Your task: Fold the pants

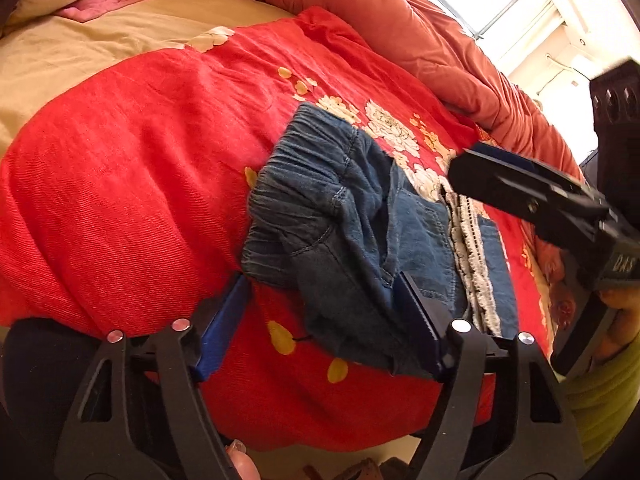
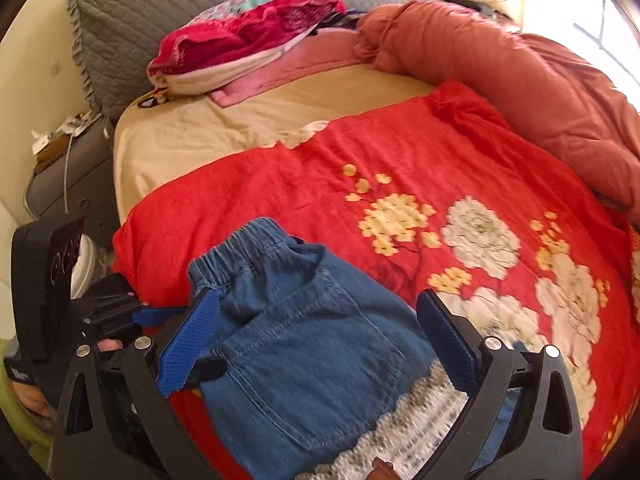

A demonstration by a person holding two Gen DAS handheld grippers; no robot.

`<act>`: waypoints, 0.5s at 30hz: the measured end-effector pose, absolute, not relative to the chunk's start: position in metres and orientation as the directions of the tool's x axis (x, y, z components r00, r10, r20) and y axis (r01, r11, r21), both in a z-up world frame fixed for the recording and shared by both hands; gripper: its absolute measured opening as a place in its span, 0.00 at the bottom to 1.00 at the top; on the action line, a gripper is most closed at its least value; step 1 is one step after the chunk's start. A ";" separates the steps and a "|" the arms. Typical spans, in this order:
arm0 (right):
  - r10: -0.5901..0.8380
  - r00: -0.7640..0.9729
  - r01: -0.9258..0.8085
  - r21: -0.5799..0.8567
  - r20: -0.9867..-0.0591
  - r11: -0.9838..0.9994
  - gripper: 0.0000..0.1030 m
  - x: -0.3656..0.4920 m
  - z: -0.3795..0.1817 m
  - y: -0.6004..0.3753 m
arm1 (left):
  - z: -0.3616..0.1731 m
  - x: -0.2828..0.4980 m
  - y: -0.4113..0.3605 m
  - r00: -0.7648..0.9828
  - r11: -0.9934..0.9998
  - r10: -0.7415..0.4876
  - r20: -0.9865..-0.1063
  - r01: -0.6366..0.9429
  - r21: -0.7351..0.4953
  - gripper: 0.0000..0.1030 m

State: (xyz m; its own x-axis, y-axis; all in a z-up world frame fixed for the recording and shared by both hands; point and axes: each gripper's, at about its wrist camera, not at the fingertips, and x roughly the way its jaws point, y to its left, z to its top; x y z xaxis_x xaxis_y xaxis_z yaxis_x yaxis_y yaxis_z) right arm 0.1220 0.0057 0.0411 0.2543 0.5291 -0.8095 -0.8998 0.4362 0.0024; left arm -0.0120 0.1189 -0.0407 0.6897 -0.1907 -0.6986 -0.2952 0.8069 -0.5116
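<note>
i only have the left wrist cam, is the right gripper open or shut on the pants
Observer: Open. The right wrist view shows the right gripper with its fingers wide apart and the pants lying loose between them.
Operator: whats past the beige sheet, my frame cuts off
Observer: A grey quilted pillow stands at the head of the bed.
Operator: anything beside the bed
Observer: A grey nightstand with a white cable hanging down its front.
</note>
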 end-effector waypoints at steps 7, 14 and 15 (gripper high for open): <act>0.506 0.164 -0.924 0.048 -0.847 0.380 0.95 0.134 0.022 0.047 | -0.045 -0.010 0.116 0.690 0.832 -0.174 -0.702 -0.279 -0.480 0.62; 0.473 0.084 -0.939 0.090 -0.877 0.333 0.94 0.144 0.000 0.076 | -0.047 -0.009 0.119 0.697 0.825 -0.190 -0.691 -0.268 -0.498 0.63; 0.469 0.073 -0.938 0.099 -0.880 0.331 0.94 0.145 -0.003 0.079 | -0.047 -0.009 0.119 0.699 0.823 -0.191 -0.690 -0.269 -0.500 0.63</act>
State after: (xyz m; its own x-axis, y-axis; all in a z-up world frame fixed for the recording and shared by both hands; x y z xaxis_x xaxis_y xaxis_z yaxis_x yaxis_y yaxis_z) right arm 0.1448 0.0794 -0.0035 0.0727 0.4691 -0.8802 -0.9385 0.3309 0.0988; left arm -0.0092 0.1191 -0.0473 0.6986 -0.1909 -0.6895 -0.2687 0.8231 -0.5002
